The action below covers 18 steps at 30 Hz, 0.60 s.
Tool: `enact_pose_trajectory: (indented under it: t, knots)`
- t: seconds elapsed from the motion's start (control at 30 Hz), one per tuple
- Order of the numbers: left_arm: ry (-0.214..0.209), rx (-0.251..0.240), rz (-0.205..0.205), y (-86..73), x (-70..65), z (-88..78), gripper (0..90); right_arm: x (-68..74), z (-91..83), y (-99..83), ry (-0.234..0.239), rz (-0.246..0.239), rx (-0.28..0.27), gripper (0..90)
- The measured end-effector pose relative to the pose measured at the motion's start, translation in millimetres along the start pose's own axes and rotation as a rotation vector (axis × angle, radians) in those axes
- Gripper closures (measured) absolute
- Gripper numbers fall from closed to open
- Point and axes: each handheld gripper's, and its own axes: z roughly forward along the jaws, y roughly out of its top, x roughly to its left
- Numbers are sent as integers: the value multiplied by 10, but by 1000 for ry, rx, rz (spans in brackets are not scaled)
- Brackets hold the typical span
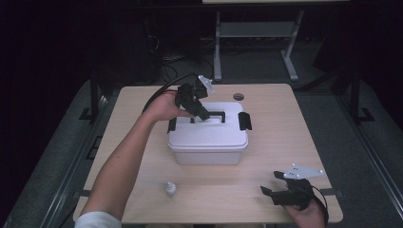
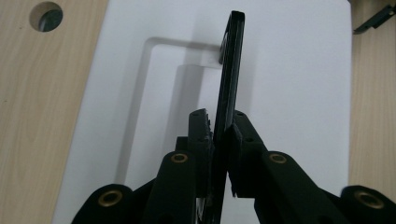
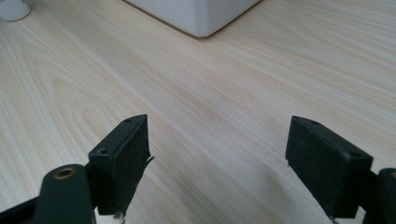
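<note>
- A white lidded box stood near the middle of the counter, slightly toward the far edge, with black latches on its two short sides.
- The left gripper was over the lid, clenched on the black carry handle. In the left gripper view the handle stood raised on edge out of its recess, pinched between the two jaws.
- The right gripper rested near the counter's near right corner, released, jaws wide apart and holding nothing; bare wood showed between them.
- A small white bottle stood near the near edge, in front of the box and apart from it.
- Handling judgement: the box looked rigid, smooth plastic, probably light unless loaded; contents could not be seen. The walls would be slippery for a pinch, so the thin stiff handle was the sound hold, taken at its centre to keep the box level.
- Whether the latches were fastened could not be told.
</note>
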Motion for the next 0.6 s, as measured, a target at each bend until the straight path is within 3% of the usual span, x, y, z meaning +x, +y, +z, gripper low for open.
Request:
enact_pose_trajectory:
  t: [0.17,0.6]
  knots:
    - [-8,33,45,49,-19,-9,829,1,5,-2,0,2,5,211]
    - [-14,-2,60,53,-17,-104,843,-11,-2,-16,-2,6,4,211]
